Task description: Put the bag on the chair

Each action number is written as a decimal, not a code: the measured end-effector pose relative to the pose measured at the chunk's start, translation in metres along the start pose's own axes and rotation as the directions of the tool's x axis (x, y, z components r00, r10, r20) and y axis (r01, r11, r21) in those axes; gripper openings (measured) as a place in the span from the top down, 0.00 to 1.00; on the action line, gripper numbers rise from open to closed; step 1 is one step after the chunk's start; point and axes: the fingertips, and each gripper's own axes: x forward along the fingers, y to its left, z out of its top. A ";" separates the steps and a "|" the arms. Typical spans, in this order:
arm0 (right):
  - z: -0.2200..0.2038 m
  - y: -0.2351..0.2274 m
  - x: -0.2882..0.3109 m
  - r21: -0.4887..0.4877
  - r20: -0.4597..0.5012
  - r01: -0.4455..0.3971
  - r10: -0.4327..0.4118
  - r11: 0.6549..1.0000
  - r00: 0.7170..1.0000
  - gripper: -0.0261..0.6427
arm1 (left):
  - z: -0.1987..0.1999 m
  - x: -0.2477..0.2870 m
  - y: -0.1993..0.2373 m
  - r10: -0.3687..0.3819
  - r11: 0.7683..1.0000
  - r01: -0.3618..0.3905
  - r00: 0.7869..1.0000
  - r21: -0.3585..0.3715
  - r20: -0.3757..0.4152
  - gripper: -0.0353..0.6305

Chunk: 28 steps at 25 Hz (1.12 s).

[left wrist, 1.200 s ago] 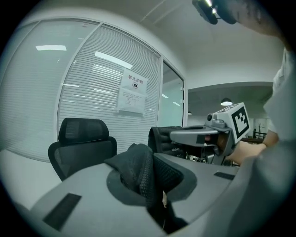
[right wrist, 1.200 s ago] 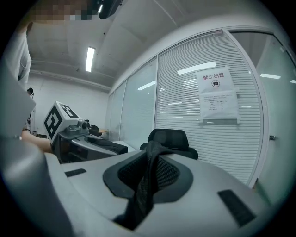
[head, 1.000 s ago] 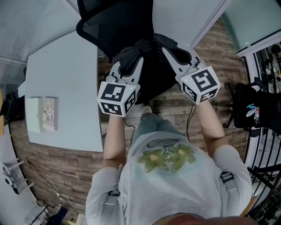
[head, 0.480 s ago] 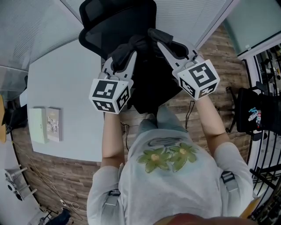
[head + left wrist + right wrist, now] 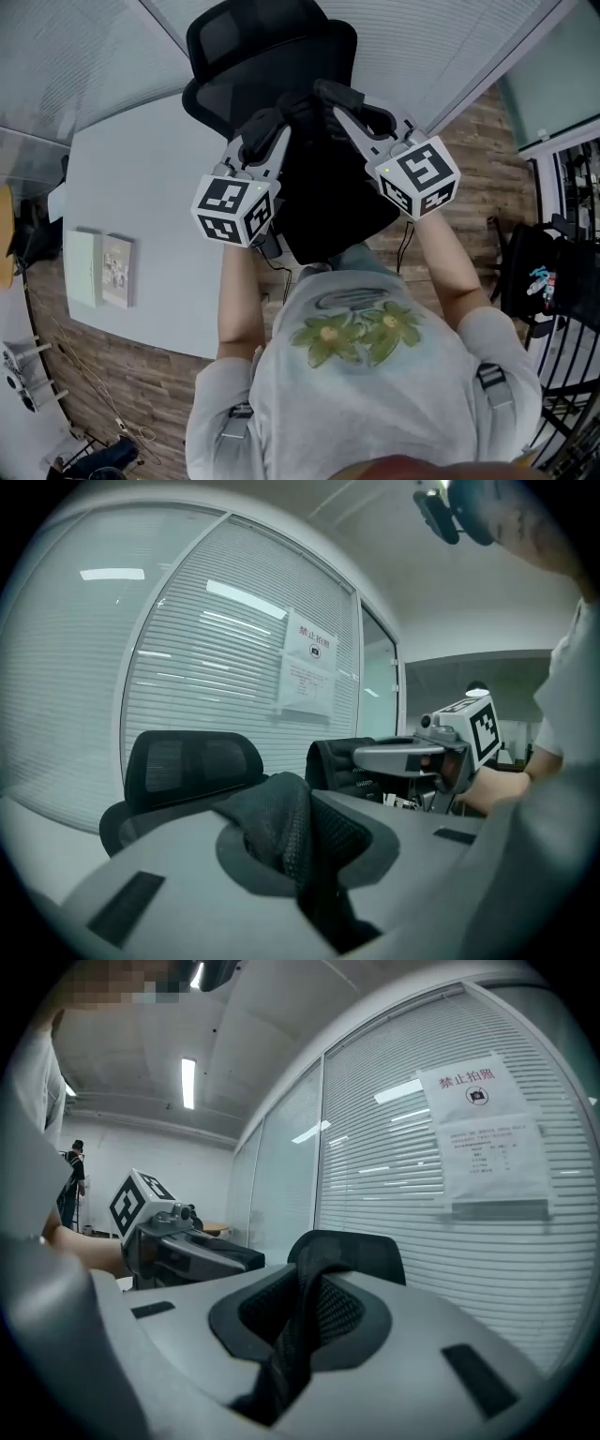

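Item: black bag (image 5: 328,197), hanging just before chair (image 5: 262,47); left gripper (image 5: 265,131) and right gripper (image 5: 337,98) each pinch a mesh strap (risk: strap slips, bag drops short).

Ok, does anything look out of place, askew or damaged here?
Nothing stands out. The black bag hangs by its mesh straps from the left gripper and right gripper, both shut on them, near the chair. No spill or damage shows.

Chair (image 5: 272,47) blocks straight ahead; table (image 5: 141,187) flanks left, open floor (image 5: 478,122) right.
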 end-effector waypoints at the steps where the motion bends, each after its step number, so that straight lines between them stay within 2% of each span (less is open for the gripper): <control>1: -0.005 -0.002 0.005 0.006 -0.012 -0.011 0.011 1.000 1.000 0.89 | -0.004 0.004 0.005 0.005 1.000 -0.005 1.000 -0.008 -0.011 0.86; 10: -0.038 -0.025 0.044 0.036 -0.083 -0.072 0.075 0.997 0.994 0.89 | -0.034 0.032 0.038 0.047 0.998 -0.050 0.996 -0.041 -0.081 0.86; 17: -0.073 -0.027 0.066 0.080 -0.155 -0.114 0.126 0.990 0.980 0.89 | -0.070 0.042 0.055 0.064 0.991 -0.080 0.987 -0.108 -0.146 0.86; 28: -0.097 -0.030 0.080 0.104 -0.179 -0.132 0.149 0.986 0.973 0.89 | -0.091 0.049 0.065 0.084 0.986 -0.106 0.983 -0.131 -0.163 0.86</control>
